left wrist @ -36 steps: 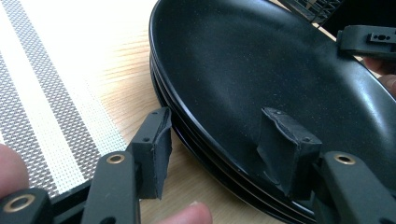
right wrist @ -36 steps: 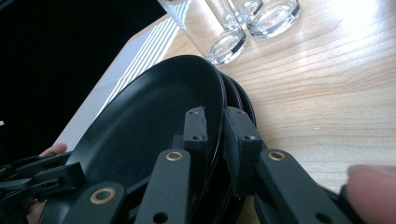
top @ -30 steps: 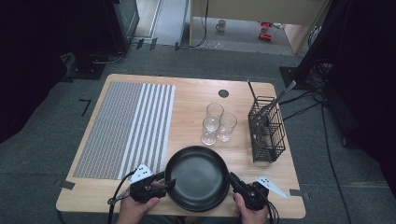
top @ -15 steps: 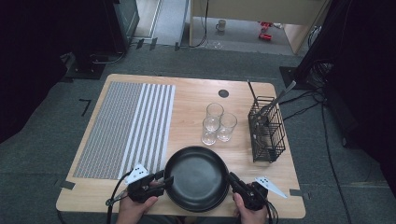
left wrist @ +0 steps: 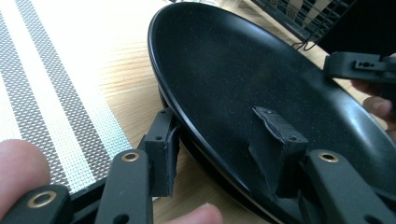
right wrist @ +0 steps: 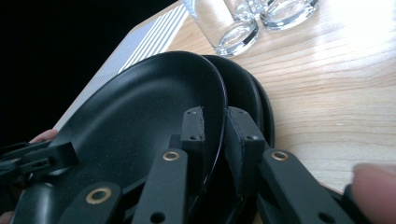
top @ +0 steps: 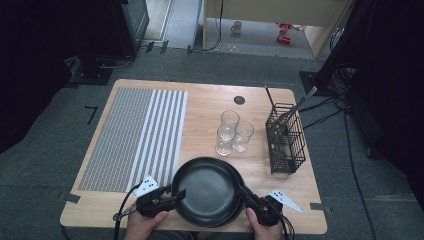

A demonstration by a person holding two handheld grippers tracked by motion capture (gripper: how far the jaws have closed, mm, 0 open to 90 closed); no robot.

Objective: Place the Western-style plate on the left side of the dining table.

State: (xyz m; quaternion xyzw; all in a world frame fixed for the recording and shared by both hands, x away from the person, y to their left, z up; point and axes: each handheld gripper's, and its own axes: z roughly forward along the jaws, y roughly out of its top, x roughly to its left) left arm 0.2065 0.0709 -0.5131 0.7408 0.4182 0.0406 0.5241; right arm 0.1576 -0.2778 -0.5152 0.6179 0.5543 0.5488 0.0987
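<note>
A wooden table (top: 210, 107) carries a striped grey-and-white mat (top: 135, 137) on its left half. At the near edge sits a stack of black plates (top: 235, 200), the top plate (top: 207, 187) shifted left of those beneath and raised off them. A black wire rack (top: 286, 137) stands at the right, with three clear glasses (top: 232, 131) clustered beside it. The left gripper (top: 170, 196) straddles the top plate's left rim — jaws partly apart, one inside, one under. The right gripper (top: 245, 192) pinches the opposite rim, jaws nearly closed on it.
</note>
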